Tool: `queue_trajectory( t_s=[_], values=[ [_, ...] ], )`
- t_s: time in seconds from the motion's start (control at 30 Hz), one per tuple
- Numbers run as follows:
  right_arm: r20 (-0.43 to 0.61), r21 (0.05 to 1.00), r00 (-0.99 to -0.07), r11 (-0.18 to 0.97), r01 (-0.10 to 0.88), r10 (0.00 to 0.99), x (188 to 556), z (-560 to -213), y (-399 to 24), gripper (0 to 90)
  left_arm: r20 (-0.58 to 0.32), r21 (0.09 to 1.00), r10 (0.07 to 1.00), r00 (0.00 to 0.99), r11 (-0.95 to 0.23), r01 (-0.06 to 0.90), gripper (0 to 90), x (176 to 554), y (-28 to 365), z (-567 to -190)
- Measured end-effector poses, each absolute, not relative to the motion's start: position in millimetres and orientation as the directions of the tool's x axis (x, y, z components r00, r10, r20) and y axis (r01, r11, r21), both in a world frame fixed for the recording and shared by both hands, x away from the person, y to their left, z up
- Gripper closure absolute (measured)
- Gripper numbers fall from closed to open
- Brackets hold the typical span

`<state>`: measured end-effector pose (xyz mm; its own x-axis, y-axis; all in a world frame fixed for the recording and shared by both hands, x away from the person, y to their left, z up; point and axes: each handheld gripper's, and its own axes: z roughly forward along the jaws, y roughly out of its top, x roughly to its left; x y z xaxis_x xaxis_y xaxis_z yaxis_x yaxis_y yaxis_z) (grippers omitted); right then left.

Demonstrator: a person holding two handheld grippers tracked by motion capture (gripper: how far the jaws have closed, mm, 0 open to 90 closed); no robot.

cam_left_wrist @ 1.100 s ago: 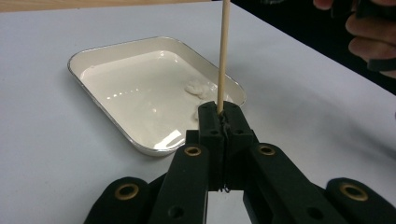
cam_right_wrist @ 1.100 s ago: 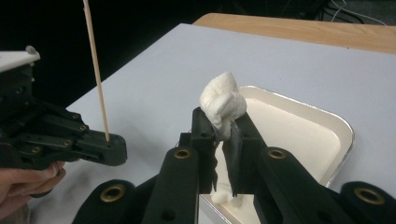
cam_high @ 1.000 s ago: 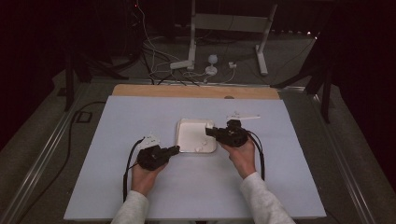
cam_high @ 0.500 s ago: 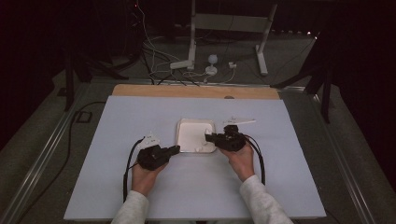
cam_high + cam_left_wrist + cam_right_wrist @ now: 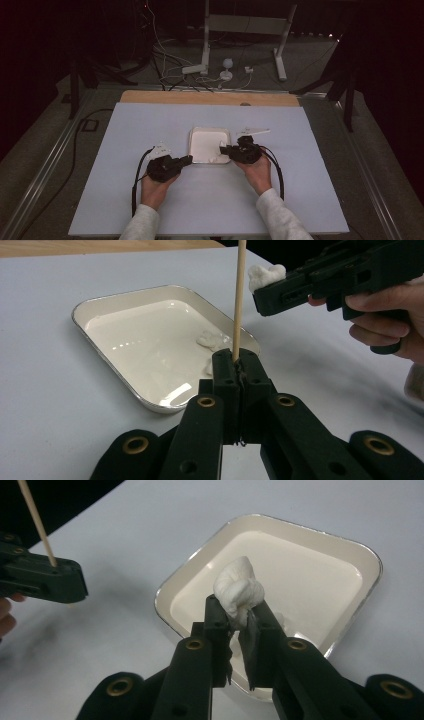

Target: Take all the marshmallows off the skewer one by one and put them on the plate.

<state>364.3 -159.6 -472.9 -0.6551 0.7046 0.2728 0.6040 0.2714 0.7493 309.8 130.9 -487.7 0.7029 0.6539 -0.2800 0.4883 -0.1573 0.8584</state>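
Observation:
A white tray (image 5: 205, 142) with rounded corners lies mid-table, seen close in the left gripper view (image 5: 135, 335) and the right gripper view (image 5: 310, 565). My left gripper (image 5: 187, 159) (image 5: 235, 360) sits at the tray's near left corner, shut on a thin wooden stick (image 5: 239, 295) that stands upright. My right gripper (image 5: 222, 149) (image 5: 239, 612) hovers over the tray's near right edge, shut on a white cotton wad (image 5: 239, 590) (image 5: 265, 275). Small cotton bits (image 5: 212, 340) lie inside the tray near that edge. The two grippers stand close, tips apart.
The tray rests on a pale blue mat (image 5: 150, 120) with open surface all round. A wooden strip (image 5: 210, 97) runs along the table's far edge. Cables and a stand's feet (image 5: 227, 65) lie on the floor beyond.
My right gripper has drawn slightly back toward the person with the cotton wad, now lower over the tray's near right edge. The left gripper has barely moved.

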Motion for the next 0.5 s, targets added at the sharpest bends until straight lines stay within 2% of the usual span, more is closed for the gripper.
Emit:
queue_trajectory(
  t_s=[0.5],
  values=[
    [0.261, 0.7, -0.627, 0.303, 0.647, 0.734, 368.3, -490.1, -163.6, 80.6, -0.287, 0.858, 0.651, 0.703, -0.152, 0.491, 90.0, 310.2, 129.7, -488.4]
  ],
)
